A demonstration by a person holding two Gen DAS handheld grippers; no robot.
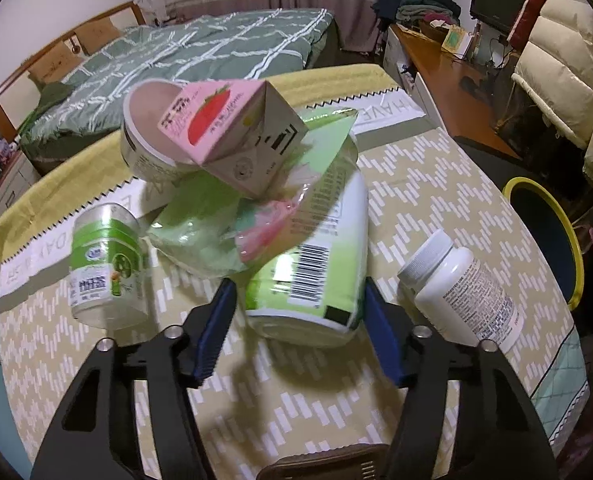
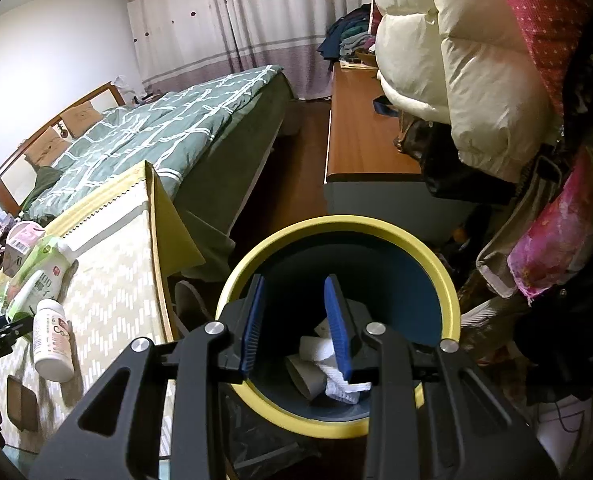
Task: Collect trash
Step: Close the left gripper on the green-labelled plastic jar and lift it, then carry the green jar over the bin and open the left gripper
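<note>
My left tongs (image 1: 300,332) straddle the green-and-white canister (image 1: 312,264) lying on the surface (image 1: 436,208); pads look on its sides, so I call it clamped. Right tongs (image 2: 296,328) hang partly apart over the yellow-rimmed bin (image 2: 376,228), nothing between them. Bin holds a cardboard roll (image 2: 304,376) and white cloth (image 2: 336,372), so some trash is in. Still left on the surface: pink strawberry carton (image 1: 224,124), tub (image 1: 148,136), green pouch (image 1: 196,236), small green jar (image 1: 108,268), white pill bottle (image 1: 460,288). I'd judge it early.

A home bedroom, it seems: a quilted bed (image 1: 200,52), curtains (image 2: 232,20) and piled clothes (image 1: 416,0).
</note>
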